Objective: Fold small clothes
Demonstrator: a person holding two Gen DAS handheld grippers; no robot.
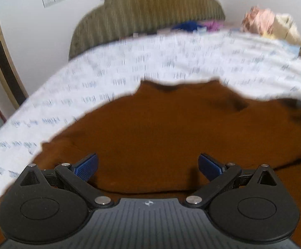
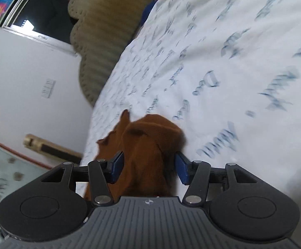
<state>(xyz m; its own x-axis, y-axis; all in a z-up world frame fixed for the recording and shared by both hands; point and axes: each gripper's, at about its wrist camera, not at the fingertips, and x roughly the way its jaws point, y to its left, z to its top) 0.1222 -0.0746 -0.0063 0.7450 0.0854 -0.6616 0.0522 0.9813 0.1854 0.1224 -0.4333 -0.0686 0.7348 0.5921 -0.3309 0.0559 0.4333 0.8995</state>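
**One brown garment spread, folding barely begun**

One brown knit garment (image 1: 171,128) is seen lying on a white bedsheet printed with blue script (image 1: 88,78). In the left wrist view it is spread fairly flat, with its neckline at the far edge. In the right wrist view a bunched part of the same brown fabric (image 2: 148,145) is raised off the sheet and runs between the blue pads.

The left gripper (image 1: 148,166) is held low over the cloth with its jaws spread wide; nothing is gripped. The jaws of the right gripper (image 2: 148,167) are partly open, with the bunched fabric between them; whether the pads are pressing it cannot be told, since a narrow gap seems to remain on each side.

No finished fold is visible, so the task is judged to be at an early stage: the fold, and any smoothing after it, are not yet done.

Beyond the sheet, an olive ribbed headboard (image 1: 146,10) is seen against the wall, and a loose heap of other clothes (image 1: 260,20) lies at the far side of the bed.
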